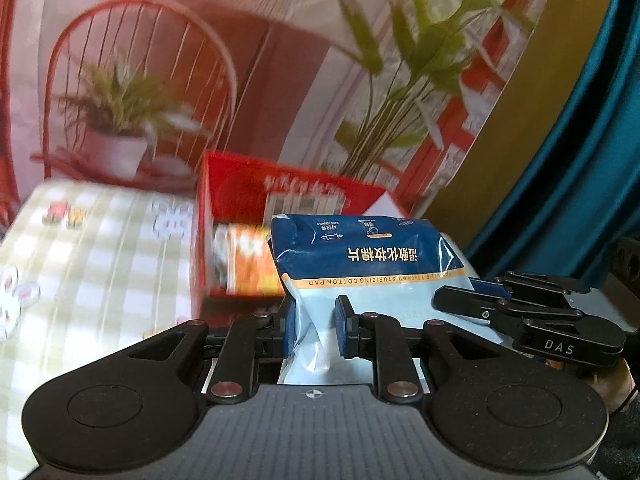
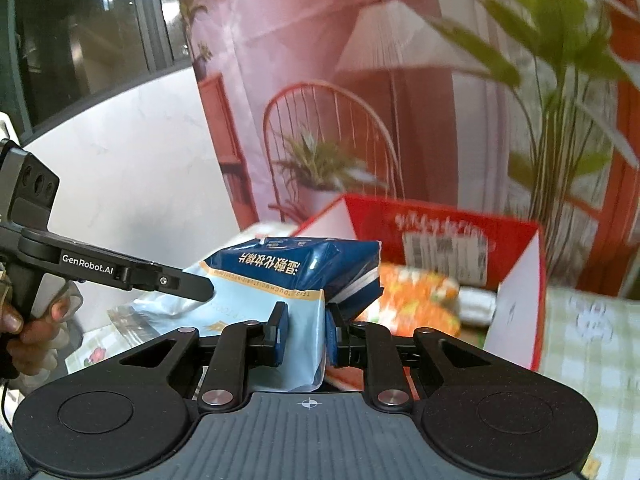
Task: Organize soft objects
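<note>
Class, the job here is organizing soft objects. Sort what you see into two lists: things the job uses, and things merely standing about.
Part of the job:
- cotton pad pack, pinched by both grippers
- left gripper
- right gripper
- red box, open
- orange packet inside the box

Just standing about:
- checked tablecloth
- printed backdrop
- teal curtain

The blue pack (image 1: 368, 264) bears upside-down Chinese characters in white and, on its gold band, "COTTON PAD", the rest of that line being hard to read. The right gripper (image 1: 472, 296), seen from the left wrist, reads "DAS". The left gripper (image 2: 200, 286), seen from the right wrist, reads "GenRobot.AI". White lettering on the red box (image 2: 440, 228) is too blurred to read.
</note>
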